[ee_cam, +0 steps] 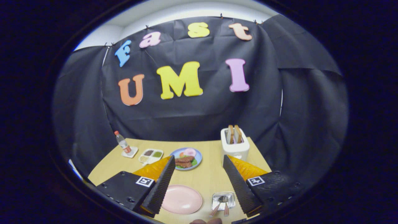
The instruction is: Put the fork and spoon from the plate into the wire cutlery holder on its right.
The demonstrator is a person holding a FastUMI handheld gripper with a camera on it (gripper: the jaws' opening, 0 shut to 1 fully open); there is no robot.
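Black cloth closes the booth behind a pale wooden desk (pixel 211 177). On it, the wire cutlery holder (pixel 223 200) stands just right of the pink plate (pixel 182 199), and both the fork (pixel 226 210) and the spoon (pixel 218 203) already sit inside it, handles leaning out toward you. The plate looks bare, so I judge the task finished or nearly so. Your gripper (pixel 199 182) hangs above the desk with its fingers spread wide, holding nothing. Farther away stand a toaster (pixel 234 146), a blue plate of food (pixel 186 158), a small tray (pixel 150 155) and a bottle (pixel 122 142).
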